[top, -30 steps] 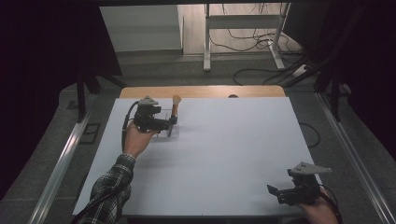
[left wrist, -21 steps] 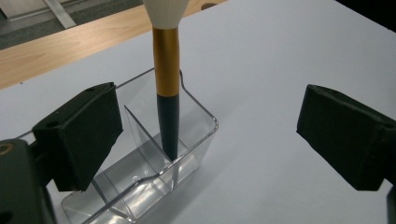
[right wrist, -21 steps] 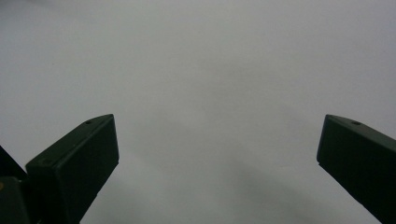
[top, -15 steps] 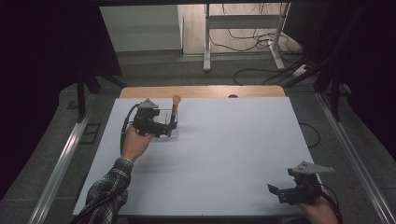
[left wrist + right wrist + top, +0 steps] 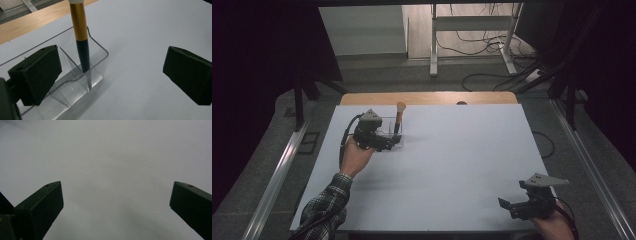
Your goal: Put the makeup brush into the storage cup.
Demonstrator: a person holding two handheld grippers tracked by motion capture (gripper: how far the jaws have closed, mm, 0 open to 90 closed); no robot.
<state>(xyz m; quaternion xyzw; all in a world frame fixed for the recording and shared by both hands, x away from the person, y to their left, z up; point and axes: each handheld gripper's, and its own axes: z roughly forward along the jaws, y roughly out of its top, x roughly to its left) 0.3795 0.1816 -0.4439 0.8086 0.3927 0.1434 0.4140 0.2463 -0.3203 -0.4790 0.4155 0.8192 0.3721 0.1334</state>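
One brush (image 5: 81, 40) is seen standing tilted in one clear divided organizer (image 5: 75, 77), just past the left gripper (image 5: 110, 75), whose fingers are spread wide and empty. The right gripper (image 5: 117, 212) is held wide open too, over bare white bench (image 5: 452, 150). No readable writing anywhere.

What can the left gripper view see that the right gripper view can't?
In the left gripper view: a clear plastic organizer with dividers, a brush with a gold and dark handle standing in one of its compartments, and a strip of wooden table edge behind. The left tool is open, one jaw in front of the organizer.

In the right gripper view: nothing extra, just the open right tool over bare surface.

Both share: the white table cover and two wide-apart black jaws.
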